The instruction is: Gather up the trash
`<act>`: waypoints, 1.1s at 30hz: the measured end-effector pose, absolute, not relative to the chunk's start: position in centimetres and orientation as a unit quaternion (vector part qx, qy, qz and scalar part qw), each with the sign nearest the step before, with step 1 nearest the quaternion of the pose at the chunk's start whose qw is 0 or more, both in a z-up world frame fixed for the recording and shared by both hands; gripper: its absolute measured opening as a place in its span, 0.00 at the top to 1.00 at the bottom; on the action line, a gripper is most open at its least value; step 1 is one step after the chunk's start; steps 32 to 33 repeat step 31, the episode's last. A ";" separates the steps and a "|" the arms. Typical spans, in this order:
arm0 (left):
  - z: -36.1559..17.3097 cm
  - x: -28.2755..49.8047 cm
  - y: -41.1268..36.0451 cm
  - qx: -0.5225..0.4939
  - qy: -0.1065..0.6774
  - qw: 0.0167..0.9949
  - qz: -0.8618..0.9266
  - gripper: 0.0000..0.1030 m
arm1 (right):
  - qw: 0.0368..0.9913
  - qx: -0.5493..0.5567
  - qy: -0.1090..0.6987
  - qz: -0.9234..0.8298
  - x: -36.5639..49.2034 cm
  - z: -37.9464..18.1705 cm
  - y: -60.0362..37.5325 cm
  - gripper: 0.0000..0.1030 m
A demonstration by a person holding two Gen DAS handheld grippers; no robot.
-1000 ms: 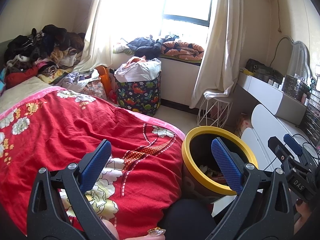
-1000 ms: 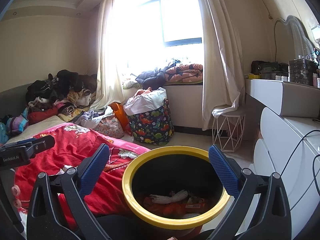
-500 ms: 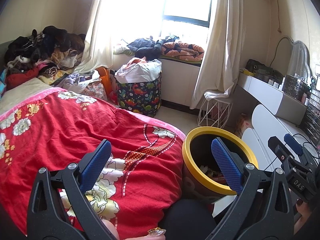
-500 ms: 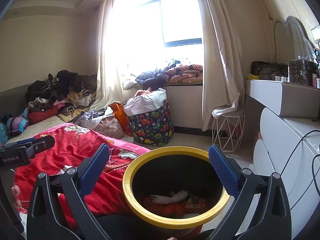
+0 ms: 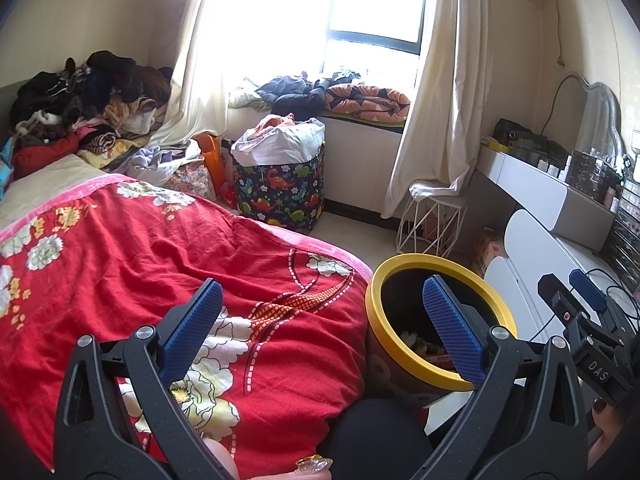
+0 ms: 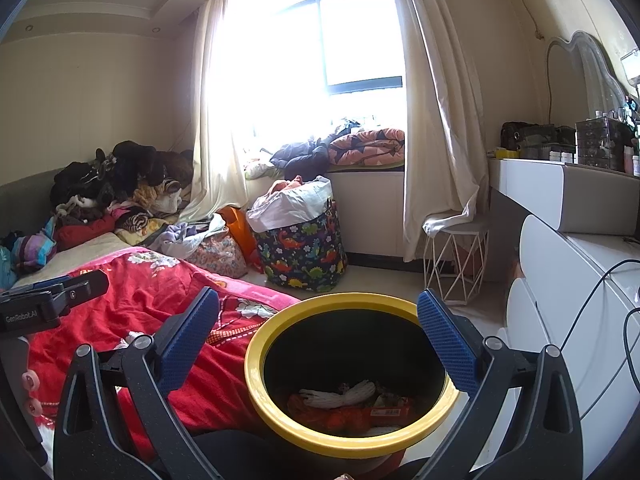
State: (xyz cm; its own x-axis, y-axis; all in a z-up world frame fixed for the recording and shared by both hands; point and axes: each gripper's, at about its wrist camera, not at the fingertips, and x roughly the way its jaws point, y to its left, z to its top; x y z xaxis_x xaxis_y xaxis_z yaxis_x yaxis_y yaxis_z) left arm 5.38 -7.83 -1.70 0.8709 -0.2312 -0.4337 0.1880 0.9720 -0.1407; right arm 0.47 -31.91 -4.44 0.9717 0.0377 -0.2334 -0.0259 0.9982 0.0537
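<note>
Both grippers are held wide apart and nothing is gripped — the left gripper (image 5: pixel 322 312) is poised over the red blanket (image 5: pixel 120 248), the right gripper (image 6: pixel 318 322) above the yellow-rimmed bin (image 6: pixel 256 364) beside the bed. Some trash (image 6: pixel 340 394) is already gathered at the bin's bottom: white crumpled paper and red wrappers. No loose litter can be made out on the blanket or floor — whether more is left to be collected cannot be told from these views.
</note>
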 end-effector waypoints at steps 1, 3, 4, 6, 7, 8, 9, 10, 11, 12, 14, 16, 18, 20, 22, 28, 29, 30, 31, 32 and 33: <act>-1.6 5.4 -7.8 -0.047 0.230 0.966 -0.108 0.11 | 0.993 0.025 0.117 0.016 0.5 -4.4 -31.9 0.06; -1.7 5.4 -7.8 -0.048 0.230 0.966 -0.109 0.11 | 0.993 0.026 0.118 0.016 0.5 -4.4 -31.9 0.06; -1.7 5.4 -7.8 -0.047 0.230 0.966 -0.108 0.11 | 0.993 0.025 0.118 0.017 0.5 -4.5 -32.0 0.06; -1.7 5.3 -7.7 -0.048 0.231 0.966 -0.108 0.11 | 0.993 0.025 0.118 0.017 0.5 -4.5 -32.0 0.06; -1.7 5.3 -7.7 -0.048 0.231 0.966 -0.108 0.11 | 0.993 0.025 0.118 0.017 0.5 -4.5 -32.0 0.06; -1.7 5.3 -7.7 -0.048 0.230 0.966 -0.107 0.11 | 0.993 0.025 0.118 0.017 0.5 -4.5 -32.0 0.06; -1.7 5.3 -7.6 -0.048 0.230 0.966 -0.107 0.11 | 0.993 0.025 0.117 0.017 0.4 -4.4 -31.9 0.06; -1.6 5.3 -7.6 -0.046 0.229 0.966 -0.107 0.11 | 0.993 0.025 0.117 0.017 0.5 -4.5 -32.0 0.06; -1.7 5.3 -7.6 -0.045 0.230 0.966 -0.105 0.11 | 0.993 0.025 0.118 0.017 0.5 -4.5 -32.0 0.06; -1.7 5.4 -7.4 -0.047 0.231 0.966 -0.106 0.11 | 0.992 0.025 0.119 0.017 0.5 -4.5 -31.9 0.06; -1.7 5.5 -7.0 -0.058 0.238 0.964 -0.105 0.11 | 0.992 0.029 0.121 0.019 0.5 -4.2 -31.8 0.06; -2.0 5.7 -6.1 -0.066 0.245 0.964 -0.084 0.11 | 0.992 0.035 0.122 0.024 0.7 -3.7 -31.5 0.06; -2.2 6.0 -4.5 -0.073 0.253 0.963 -0.055 0.11 | 0.991 0.035 0.121 0.037 1.0 -3.0 -30.6 0.06; -2.2 6.3 -1.6 -0.097 0.256 0.961 -0.024 0.11 | 0.990 0.033 0.119 0.062 1.5 -2.2 -28.9 0.06; -2.3 6.3 2.5 -0.123 0.260 0.957 0.023 0.11 | 0.986 0.030 0.127 0.107 2.6 -1.3 -26.2 0.06; -4.0 3.9 18.0 -0.139 0.269 0.926 0.226 0.11 | 0.923 -0.041 0.216 0.314 6.7 -0.8 -10.2 0.06; -4.7 3.2 21.2 -0.140 0.276 0.914 0.264 0.11 | 0.902 -0.061 0.243 0.351 7.1 -1.4 -6.9 0.06; -5.4 2.7 23.7 -0.141 0.283 0.902 0.293 0.11 | 0.872 -0.079 0.276 0.395 7.3 -2.6 -3.0 0.06; -6.3 2.4 26.5 -0.146 0.296 0.888 0.319 0.11 | 0.840 -0.092 0.310 0.435 7.4 -4.0 0.9 0.06; -6.3 2.4 26.5 -0.146 0.296 0.888 0.319 0.11 | 0.840 -0.092 0.310 0.435 7.4 -4.0 0.9 0.06; -6.3 2.4 26.5 -0.146 0.296 0.888 0.319 0.11 | 0.840 -0.092 0.310 0.435 7.4 -4.0 0.9 0.06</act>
